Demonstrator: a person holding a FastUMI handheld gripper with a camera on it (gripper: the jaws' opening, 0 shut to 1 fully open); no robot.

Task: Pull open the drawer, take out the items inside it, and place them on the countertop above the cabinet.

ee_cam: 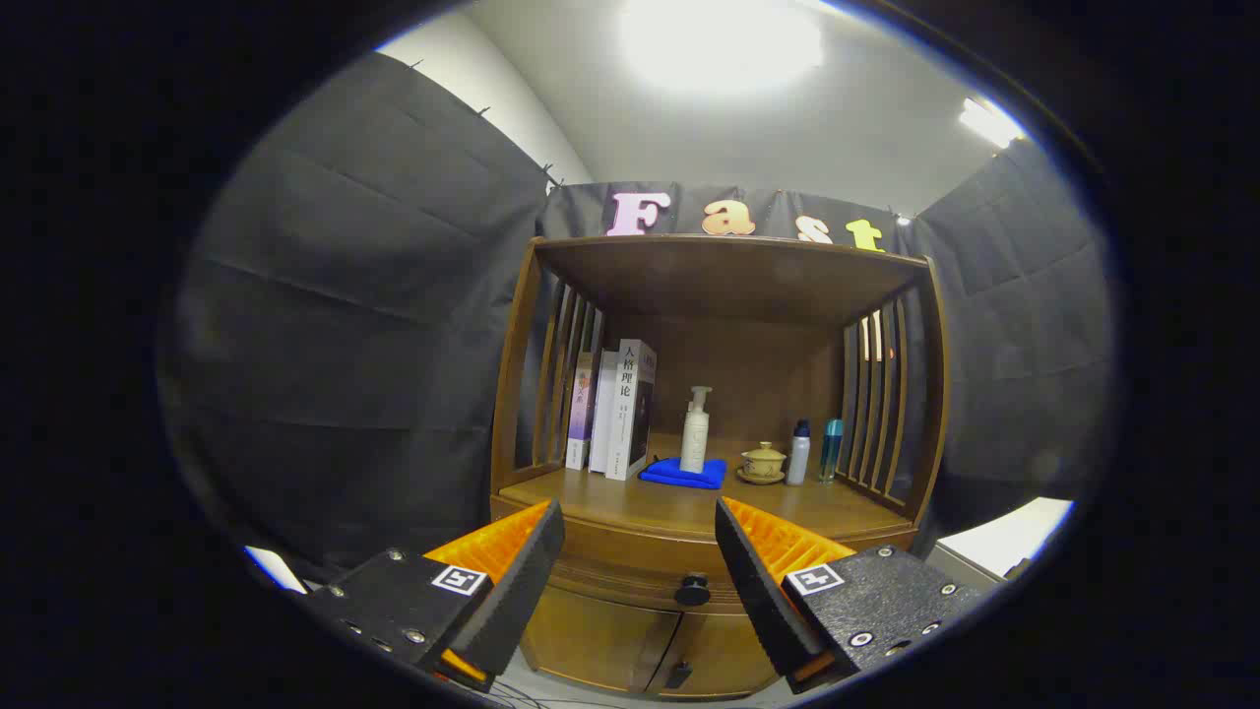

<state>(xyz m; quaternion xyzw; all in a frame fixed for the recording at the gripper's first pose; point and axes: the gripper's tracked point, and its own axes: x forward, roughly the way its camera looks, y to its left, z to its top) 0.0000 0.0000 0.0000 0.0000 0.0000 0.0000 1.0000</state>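
Note:
A wooden cabinet (724,295) stands ahead against the booth wall. Its drawer (630,561) is closed, with a round dark knob (693,589) at its middle. The knob sits between my fingers and some way beyond them, a little toward the right one. My gripper (640,551) is open and holds nothing. The countertop (679,507) lies above the drawer. On it stand several books (615,409), a white pump bottle (696,429) on a folded blue cloth (684,474), a small lidded tea bowl (763,461), and two small bottles (815,451).
Slatted wooden sides (566,374) and a top board enclose the countertop shelf. Two lower cabinet doors (650,650) sit under the drawer. A white surface (1004,537) shows at the right of the cabinet. Bare countertop lies at the front.

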